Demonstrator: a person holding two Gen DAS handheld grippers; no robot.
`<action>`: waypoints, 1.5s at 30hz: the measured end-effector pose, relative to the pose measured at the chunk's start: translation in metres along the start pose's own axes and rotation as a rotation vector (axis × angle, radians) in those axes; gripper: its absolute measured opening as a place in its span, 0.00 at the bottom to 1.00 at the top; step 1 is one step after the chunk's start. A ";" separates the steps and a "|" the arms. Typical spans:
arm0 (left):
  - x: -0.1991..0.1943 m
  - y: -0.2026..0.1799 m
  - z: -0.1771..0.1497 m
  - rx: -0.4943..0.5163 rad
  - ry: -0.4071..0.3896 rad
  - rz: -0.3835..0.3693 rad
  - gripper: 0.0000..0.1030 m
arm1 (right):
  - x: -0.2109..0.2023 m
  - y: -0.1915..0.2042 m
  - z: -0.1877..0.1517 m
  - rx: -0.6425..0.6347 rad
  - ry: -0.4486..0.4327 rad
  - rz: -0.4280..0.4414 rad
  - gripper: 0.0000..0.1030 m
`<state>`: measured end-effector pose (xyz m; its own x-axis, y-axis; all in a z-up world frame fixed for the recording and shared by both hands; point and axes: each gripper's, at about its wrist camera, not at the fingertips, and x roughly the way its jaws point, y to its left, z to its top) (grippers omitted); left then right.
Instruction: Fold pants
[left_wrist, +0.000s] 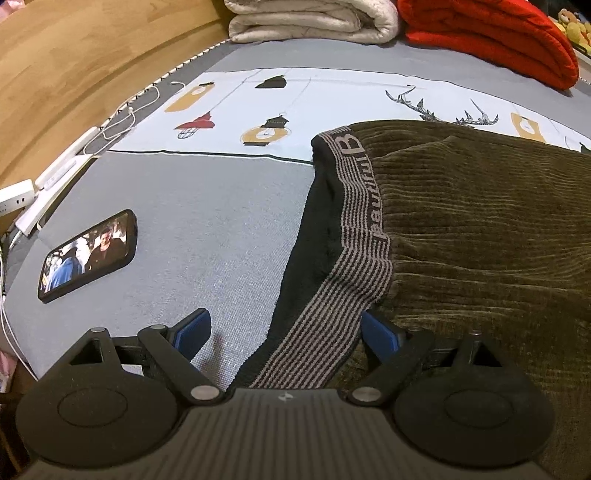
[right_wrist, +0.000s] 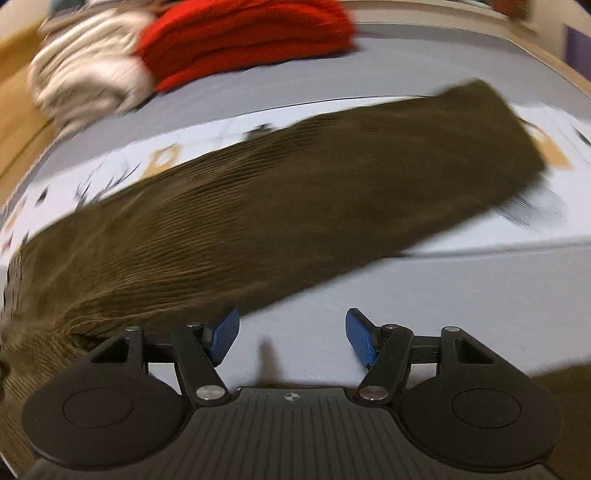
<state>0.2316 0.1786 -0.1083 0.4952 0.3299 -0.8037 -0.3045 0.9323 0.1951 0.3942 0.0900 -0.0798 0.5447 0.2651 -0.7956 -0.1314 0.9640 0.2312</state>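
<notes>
A grey bed (left_wrist: 207, 206) with a printed cover carries olive corduroy pants (right_wrist: 295, 199) laid out flat, one leg stretching away. The left tool (left_wrist: 284, 332) is spread wide astride the striped waistband (left_wrist: 354, 229), not pinching it. The right tool (right_wrist: 291, 338) hangs spread over bare sheet, beside the pants.

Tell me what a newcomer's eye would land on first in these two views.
The olive corduroy pants stretch long across the bed, their striped waistband running between the open fingers of the left claw. Behind them a bright red blanket sits folded beside a cream one. A lit phone lies on the grey bedspread left of the waistband.
</notes>
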 end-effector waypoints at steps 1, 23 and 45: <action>0.000 0.001 0.000 -0.003 0.002 0.002 0.97 | 0.009 0.005 0.004 0.000 0.016 0.003 0.64; 0.010 -0.003 0.006 -0.002 0.010 0.020 1.00 | 0.069 0.043 0.034 -0.170 0.001 -0.098 0.78; 0.006 -0.006 0.007 -0.007 -0.007 0.025 1.00 | 0.009 0.052 -0.051 -0.409 0.112 0.155 0.77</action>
<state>0.2420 0.1756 -0.1104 0.4932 0.3538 -0.7947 -0.3220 0.9229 0.2110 0.3497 0.1435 -0.1033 0.4026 0.3855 -0.8302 -0.5333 0.8359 0.1296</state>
